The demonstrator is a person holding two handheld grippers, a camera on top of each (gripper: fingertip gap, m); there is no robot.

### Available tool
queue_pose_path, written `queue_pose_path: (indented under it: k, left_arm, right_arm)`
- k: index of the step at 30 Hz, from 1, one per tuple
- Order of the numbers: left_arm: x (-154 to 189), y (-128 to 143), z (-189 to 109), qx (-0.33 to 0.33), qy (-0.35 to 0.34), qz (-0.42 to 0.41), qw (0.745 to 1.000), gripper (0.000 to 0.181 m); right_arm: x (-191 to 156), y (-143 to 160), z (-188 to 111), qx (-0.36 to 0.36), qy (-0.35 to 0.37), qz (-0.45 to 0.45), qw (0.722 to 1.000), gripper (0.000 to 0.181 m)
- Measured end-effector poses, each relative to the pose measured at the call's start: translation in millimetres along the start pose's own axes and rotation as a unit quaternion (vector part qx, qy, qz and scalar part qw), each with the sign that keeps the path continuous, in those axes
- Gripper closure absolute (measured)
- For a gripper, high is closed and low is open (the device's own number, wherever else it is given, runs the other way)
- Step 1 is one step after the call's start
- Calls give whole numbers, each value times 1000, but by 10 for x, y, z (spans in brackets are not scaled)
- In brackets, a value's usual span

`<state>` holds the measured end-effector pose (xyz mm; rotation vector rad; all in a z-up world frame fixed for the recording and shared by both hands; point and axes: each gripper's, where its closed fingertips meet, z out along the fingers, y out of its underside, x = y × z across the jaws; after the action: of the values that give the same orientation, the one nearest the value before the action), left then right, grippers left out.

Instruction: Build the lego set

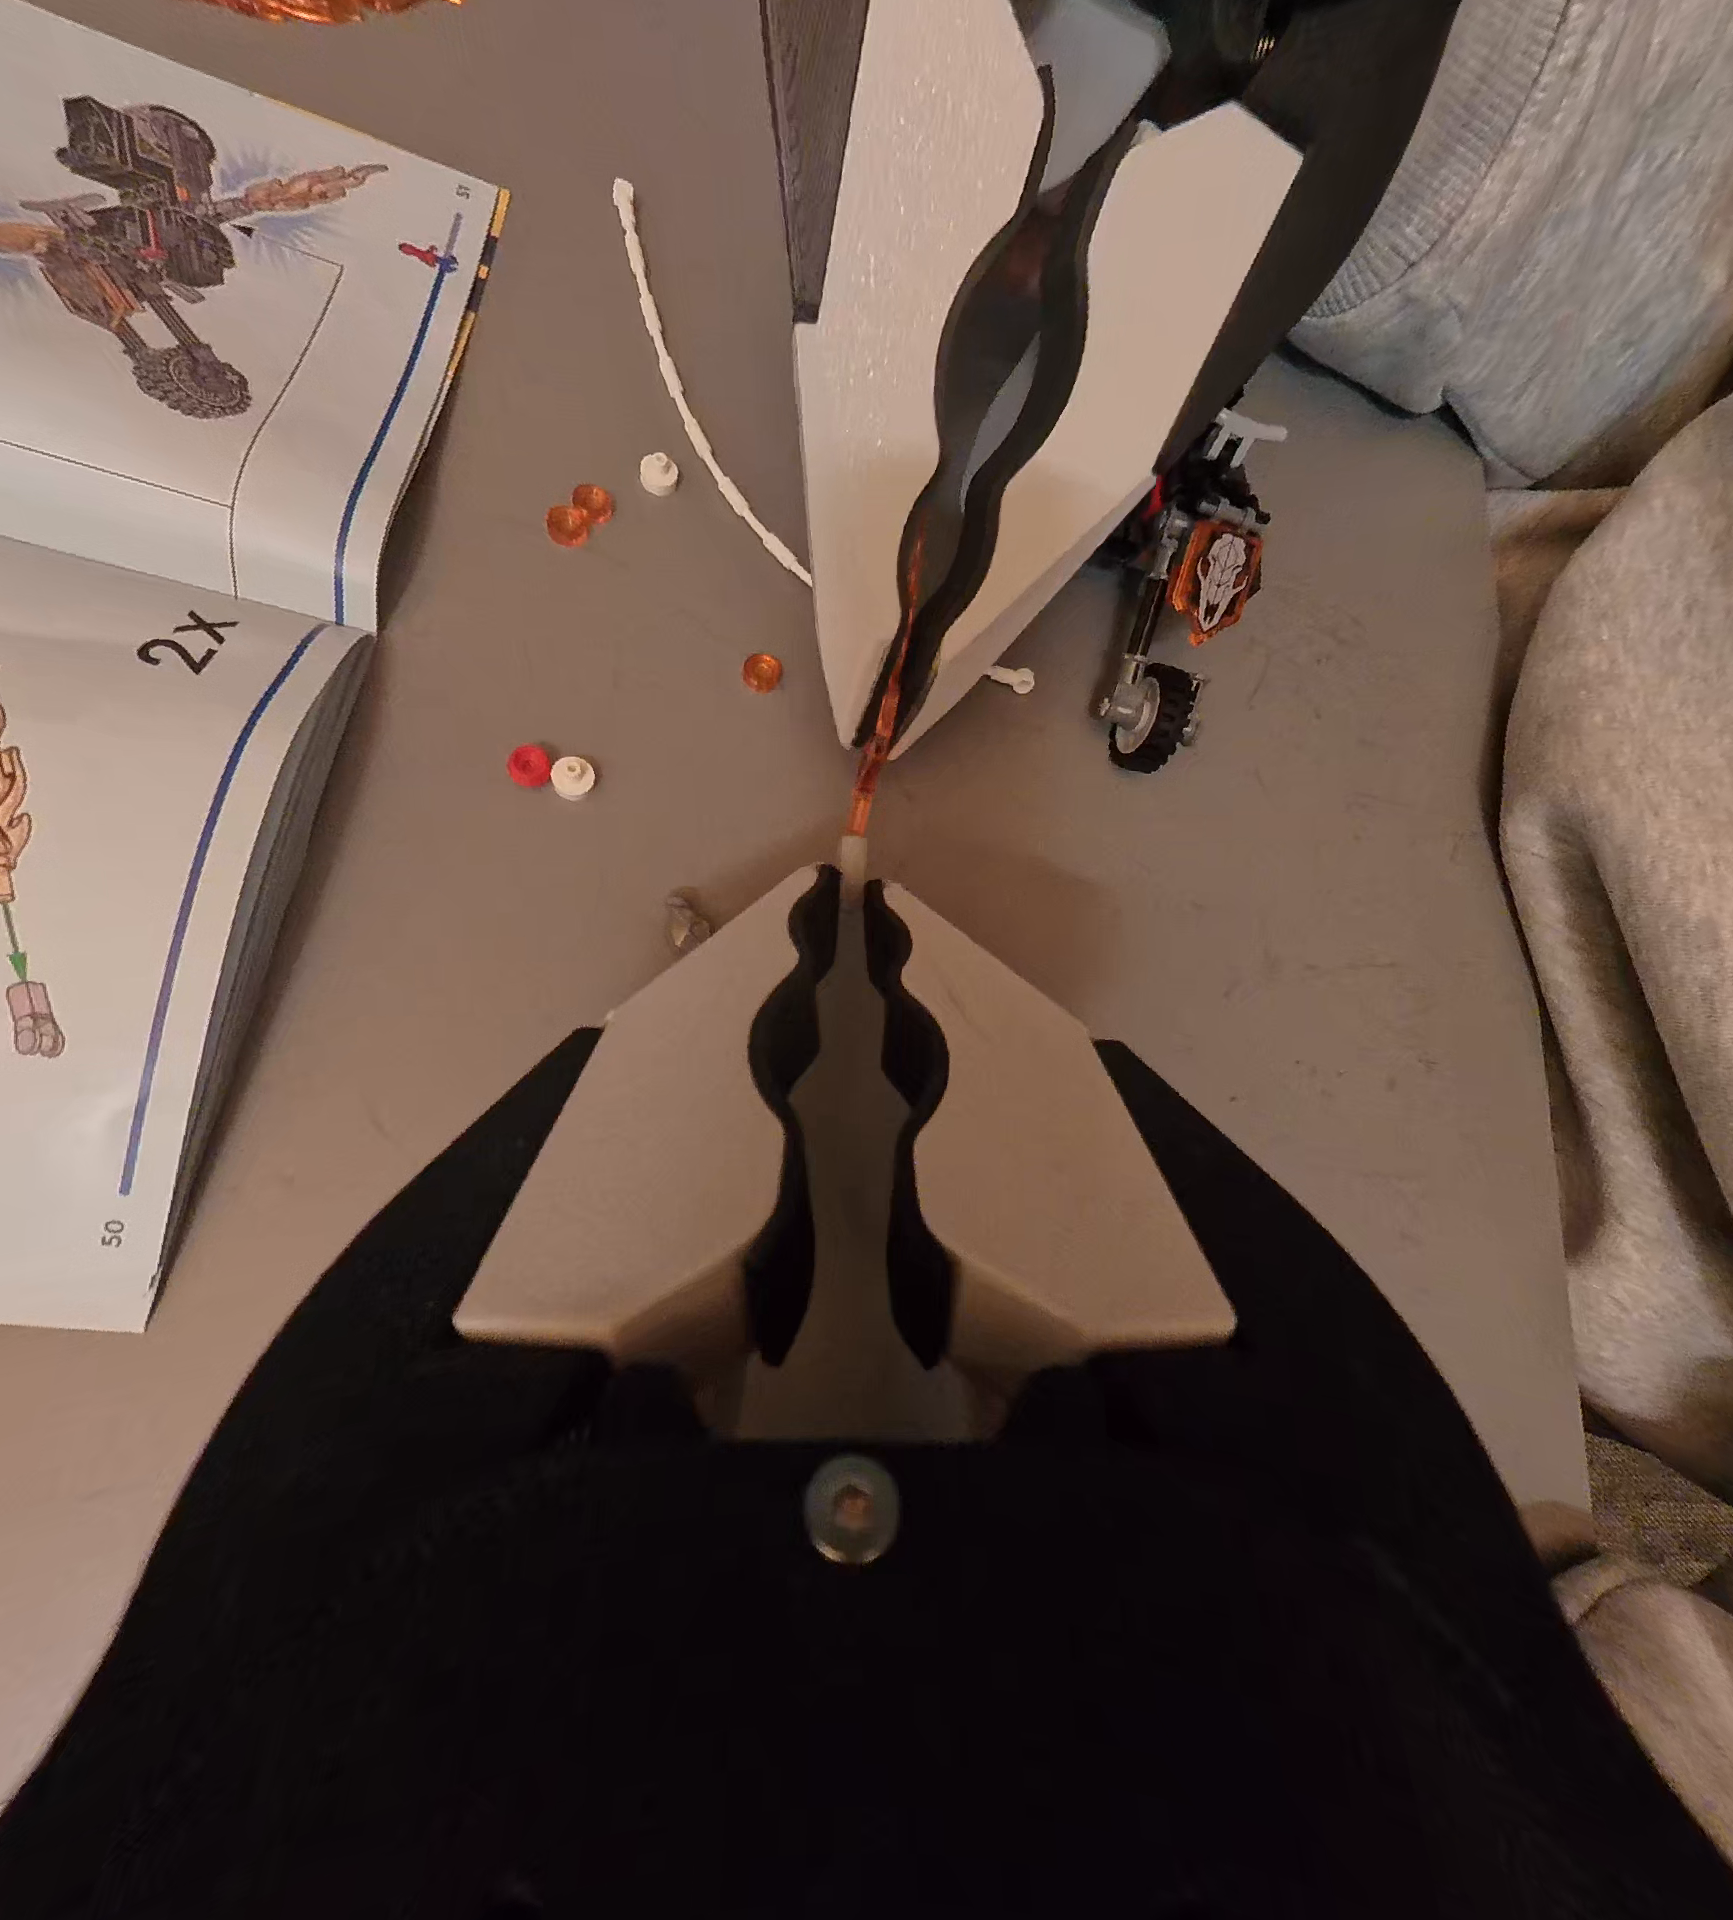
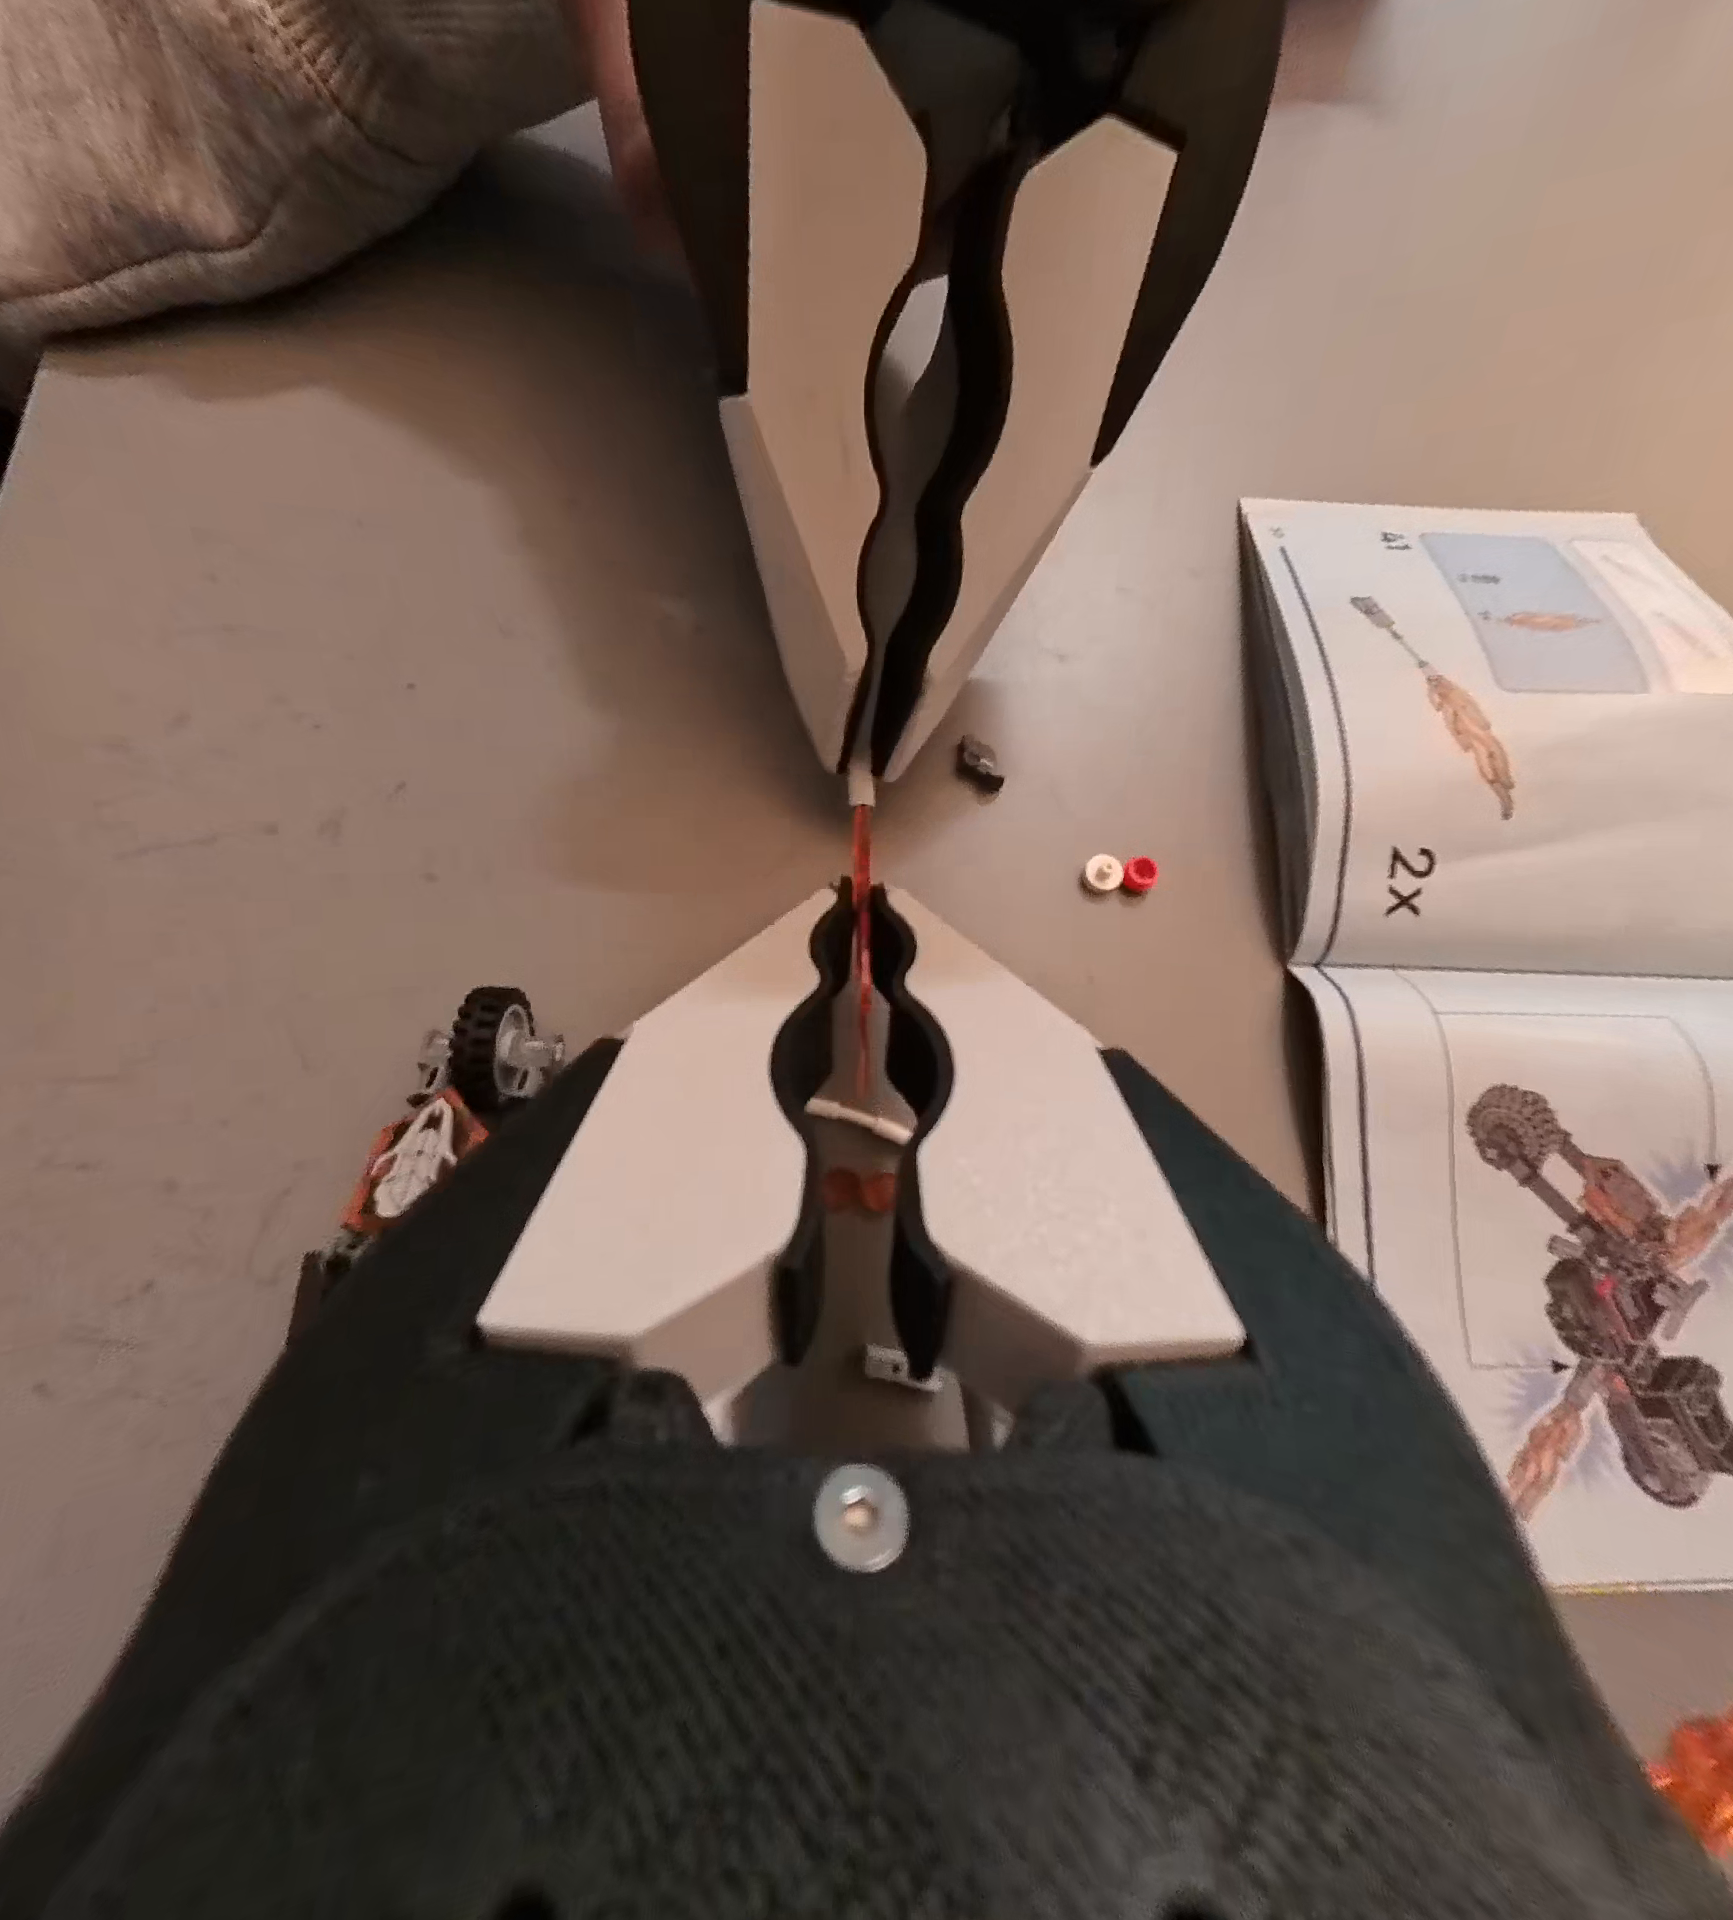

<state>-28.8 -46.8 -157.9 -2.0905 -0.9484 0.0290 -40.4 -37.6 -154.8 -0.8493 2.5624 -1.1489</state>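
- Grey table (image 1: pixel 1309 1039): right edge runs down the right side of the left wrist view, beige fabric (image 1: pixel 1693 935) bunched against it; in the right wrist view the same edge sits at far left, fabric in the upper left. Bare open surface lies right of the grippers in the left wrist view.
- Open instruction booklet (image 1: pixel 114 727) fills the left side of the left wrist view and the right side of the right wrist view, well apart from both grippers.
- Left gripper (image 1: pixel 846 883), lower centre of its view: jaws clamped on a small white connector piece (image 1: pixel 851 857) at the very tips.
- Right gripper (image 2: pixel 857 899), lower centre of its view: jaws pressed together on a thin transparent orange flame piece (image 1: pixel 867 774), its stem poking out past the tips.
- The two grippers face tip to tip; flame stem touches the white connector in the gap between them.
- Partly built motorcycle (image 1: pixel 1174 613), right of centre, just beside the right gripper.
- Long white curved piece (image 1: pixel 675 384), upper centre.
- Loose round studs: orange pair (image 1: pixel 579 512), single orange (image 1: pixel 762 671), white (image 1: pixel 659 473), red (image 1: pixel 527 766) touching white (image 1: pixel 572 777).
- Small dark grey piece (image 1: pixel 683 920) just left of the left tips.
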Motion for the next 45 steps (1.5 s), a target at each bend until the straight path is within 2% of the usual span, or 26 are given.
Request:
queue_pose_path:
  k: [27, 45]
  left_arm:
    - [63, -150, -136, 54, 26, -5, 998, 179]
    - [113, -215, -215, 75, 60, -40, 995, 180]
  right_arm:
    - [5, -143, -100, 52, -7, 8, 999, 181]
    - [-2, -238, -153, 81, -9, 8, 997, 181]
